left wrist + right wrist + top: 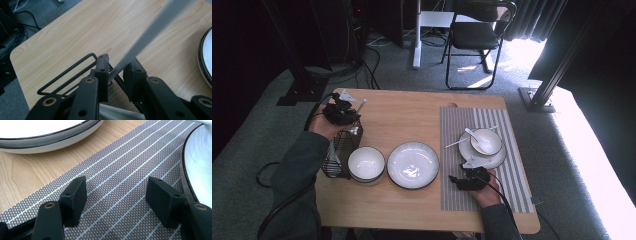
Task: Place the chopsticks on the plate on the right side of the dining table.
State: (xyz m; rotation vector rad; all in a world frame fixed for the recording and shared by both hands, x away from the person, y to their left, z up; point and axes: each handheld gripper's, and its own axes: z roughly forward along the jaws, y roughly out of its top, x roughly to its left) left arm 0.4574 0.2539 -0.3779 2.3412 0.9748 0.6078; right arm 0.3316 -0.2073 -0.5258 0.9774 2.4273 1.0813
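My left gripper (343,114) hovers over a black wire cutlery caddy (341,150) at the table's left edge. In the left gripper view its jaws (116,65) are shut on a flat grey utensil handle (155,27) that slants up and away over the caddy's rim (67,72). The utensil's tip (360,106) pokes out beyond the hand. My right gripper (457,179) rests low on the striped placemat (507,185), open, with only mat (120,165) between its pads.
A white bowl (366,164) sits next to the caddy, and a large white plate (413,165) lies mid-table. On the mat, a plate (482,159) carries a small bowl with a spoon (486,141). A folding chair (477,35) stands beyond the table.
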